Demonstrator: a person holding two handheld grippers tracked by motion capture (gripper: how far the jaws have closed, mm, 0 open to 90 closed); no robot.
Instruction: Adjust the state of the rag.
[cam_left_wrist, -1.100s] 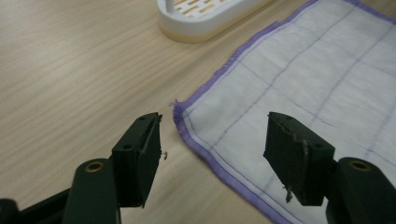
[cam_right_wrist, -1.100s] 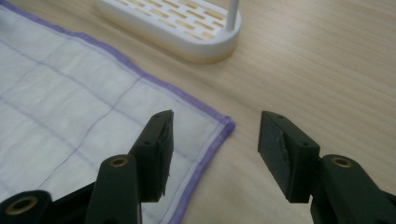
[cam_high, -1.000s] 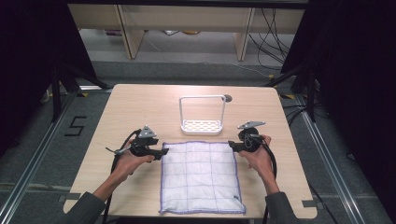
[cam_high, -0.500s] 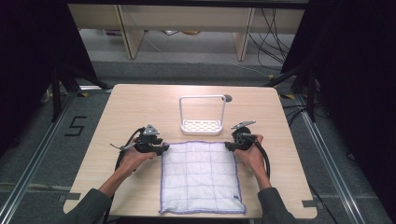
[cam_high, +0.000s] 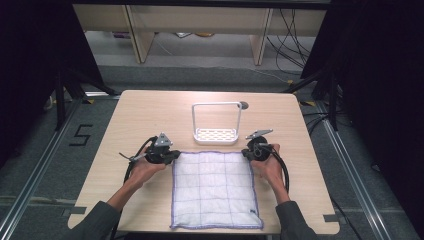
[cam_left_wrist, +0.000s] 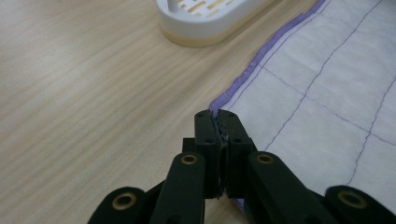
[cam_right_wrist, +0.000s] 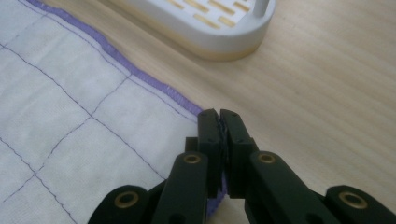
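Fingers on my left gripper (cam_left_wrist: 217, 122) and right gripper (cam_right_wrist: 219, 120) have just pinched shut on the white cloth's (cam_high: 215, 187) far corners, at 10 and 2 o'clock on the counter (cam_high: 150, 112), so I can lift it.

Bright, even tabletop light; dark, blurred surroundings.

One white cloth (cam_high: 214, 189), one white rack (cam_high: 216, 123), two grippers, and one wooden table (cam_high: 145, 107).
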